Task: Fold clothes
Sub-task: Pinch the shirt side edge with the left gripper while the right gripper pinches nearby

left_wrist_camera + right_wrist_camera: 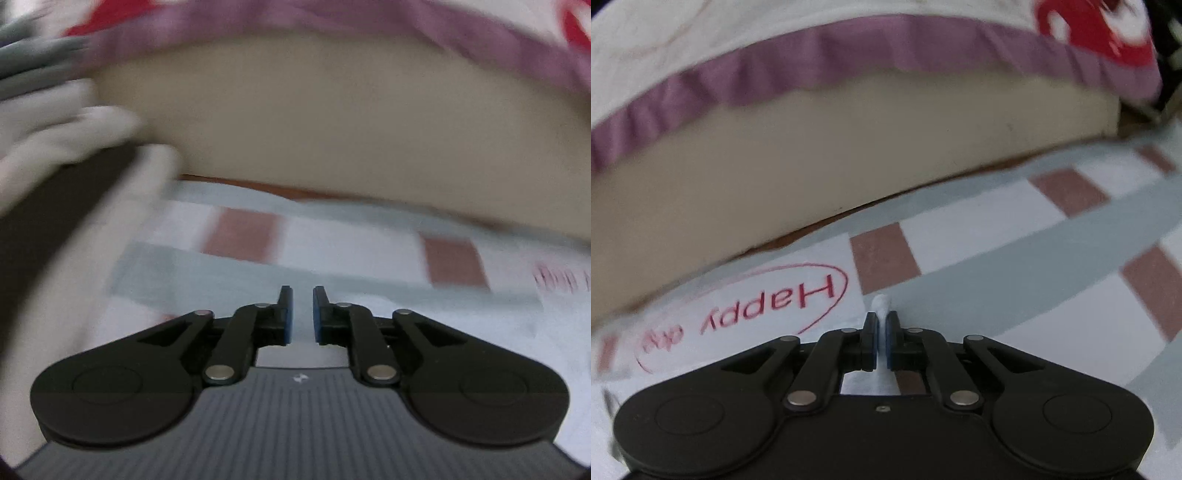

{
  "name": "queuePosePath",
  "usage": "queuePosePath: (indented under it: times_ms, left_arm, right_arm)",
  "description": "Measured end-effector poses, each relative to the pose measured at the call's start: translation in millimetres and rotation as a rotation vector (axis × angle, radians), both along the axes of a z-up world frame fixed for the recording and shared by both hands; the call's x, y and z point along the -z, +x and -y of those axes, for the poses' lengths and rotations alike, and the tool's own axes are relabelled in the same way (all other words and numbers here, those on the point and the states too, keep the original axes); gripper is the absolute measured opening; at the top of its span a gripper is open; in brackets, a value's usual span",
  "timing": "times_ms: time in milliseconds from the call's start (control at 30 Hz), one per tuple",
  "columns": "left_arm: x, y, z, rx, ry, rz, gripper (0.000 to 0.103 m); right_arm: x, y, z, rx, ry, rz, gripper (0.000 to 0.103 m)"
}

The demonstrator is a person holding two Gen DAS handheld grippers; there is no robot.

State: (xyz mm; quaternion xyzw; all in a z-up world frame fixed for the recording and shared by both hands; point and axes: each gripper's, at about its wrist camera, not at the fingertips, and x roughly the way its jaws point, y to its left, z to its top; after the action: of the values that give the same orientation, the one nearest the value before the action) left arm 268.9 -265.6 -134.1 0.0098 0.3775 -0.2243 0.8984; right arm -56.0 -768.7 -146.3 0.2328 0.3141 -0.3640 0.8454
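A white cloth with grey bands, brown-red squares and a red "Happy day" print [812, 295] lies spread below both grippers [332, 258]. My right gripper [882, 317] is shut on a pinched white fold of this cloth [881, 304], which sticks up between the blue pads. My left gripper [302, 295] hovers low over the cloth with a narrow gap between its blue pads and nothing in it. The left wrist view is motion-blurred.
A beige mattress side [812, 166] rises just beyond the cloth, topped by a white sheet with a purple frill [849, 59] and red print [1100, 29]. In the left wrist view, blurred white, dark and grey garments [55, 177] lie at the left.
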Motion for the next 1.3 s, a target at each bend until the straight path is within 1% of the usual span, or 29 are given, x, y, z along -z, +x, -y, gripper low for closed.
queuePosePath:
  times_ms: [33, 67, 133, 167, 200, 233, 300, 333, 367, 400, 433, 533, 567, 600, 633, 733, 767, 800, 867, 900, 967, 1033, 1100, 1133, 1167, 1200, 1300]
  left_arm:
    - [-6, 9, -17, 0.009, -0.063, -0.06, 0.015]
    - [-9, 14, -32, 0.038, -0.12, -0.137, 0.023]
    - [-10, 5, -56, 0.095, -0.17, -0.205, 0.031]
    - [-11, -1, -69, 0.123, -0.191, -0.231, 0.037]
    - [-11, -9, -76, 0.148, -0.167, -0.242, 0.039]
    - [-11, -16, -78, 0.167, -0.132, -0.238, 0.043]
    - [-7, -28, -82, 0.176, -0.09, -0.227, 0.05]
    - [-4, -34, -82, 0.178, -0.07, -0.235, 0.055]
    - [-1, -39, -82, 0.192, -0.047, -0.246, 0.057]
    - [3, -46, -77, 0.23, -0.002, -0.241, 0.059]
    - [6, -53, -71, 0.275, 0.05, -0.231, 0.064]
    - [16, -76, -44, 0.354, 0.305, -0.112, 0.064]
    - [17, -79, -40, 0.367, 0.33, -0.092, 0.066]
    - [18, -79, -39, 0.377, 0.333, -0.08, 0.066]
    - [18, -76, -40, 0.377, 0.309, -0.102, 0.07]
    - [21, -65, -50, 0.333, 0.23, -0.183, 0.075]
    - [21, -64, -53, 0.326, 0.211, -0.198, 0.076]
    - [20, -64, -57, 0.32, 0.196, -0.209, 0.076]
    - [22, -66, -55, 0.332, 0.201, -0.206, 0.078]
    - [23, -68, -54, 0.339, 0.206, -0.202, 0.08]
    - [26, -72, -51, 0.355, 0.215, -0.195, 0.094]
    - [22, -76, -50, 0.338, 0.217, -0.174, 0.099]
    - [17, -80, -50, 0.316, 0.219, -0.15, 0.093]
    - [15, -82, -50, 0.304, 0.219, -0.138, 0.065]
    - [12, -84, -50, 0.293, 0.22, -0.126, 0.029]
    - [10, -87, -50, 0.282, 0.22, -0.114, 0.01]
    - [3, -93, -49, 0.249, 0.222, -0.079, 0.008]
  right_arm:
    - [-4, 0, -10, -0.013, -0.016, -0.005, 0.009]
    - [-8, -2, -20, -0.031, -0.016, 0.007, 0.014]
    - [-16, -6, -39, -0.069, -0.016, 0.03, 0.015]
    - [-19, -9, -49, -0.088, -0.016, 0.042, 0.018]
    - [-23, -11, -59, -0.107, -0.015, 0.054, 0.021]
    - [-27, -13, -68, -0.126, -0.015, 0.066, 0.022]
    - [-35, -17, -88, -0.164, -0.015, 0.09, 0.023]
    - [-39, -19, -98, -0.183, -0.014, 0.101, 0.025]
    - [-39, -25, -104, -0.194, -0.012, 0.099, 0.026]
    - [-36, -32, -105, -0.192, -0.009, 0.091, 0.027]
    - [-33, -39, -104, -0.184, -0.005, 0.082, 0.029]
    - [-33, -70, -94, -0.131, -0.011, 0.05, 0.03]
    - [-36, -81, -89, -0.111, -0.024, 0.034, 0.03]
    - [-40, -92, -84, -0.098, -0.031, 0.018, 0.031]
    - [-42, -104, -79, -0.09, -0.015, 0.0, 0.031]
    - [-41, -145, -73, -0.088, 0.097, -0.085, 0.031]
    - [-40, -159, -73, -0.076, 0.101, -0.105, 0.033]
    - [-38, -172, -75, -0.058, 0.088, -0.119, 0.041]
    - [-34, -199, -78, -0.022, 0.061, -0.148, 0.051]
    - [-30, -210, -76, 0.005, 0.062, -0.145, 0.051]
    - [-23, -225, -65, 0.061, 0.083, -0.107, 0.051]
    - [-16, -234, -49, 0.099, 0.106, -0.065, 0.052]
    - [-10, -227, -32, 0.08, 0.105, -0.053, 0.06]
    - [-7, -222, -23, 0.071, 0.099, -0.055, 0.061]
    - [-4, -215, -14, 0.071, 0.102, -0.058, 0.061]
    - [0, -207, -3, 0.071, 0.115, -0.055, 0.061]
    - [14, -183, 17, 0.054, 0.143, -0.067, 0.063]
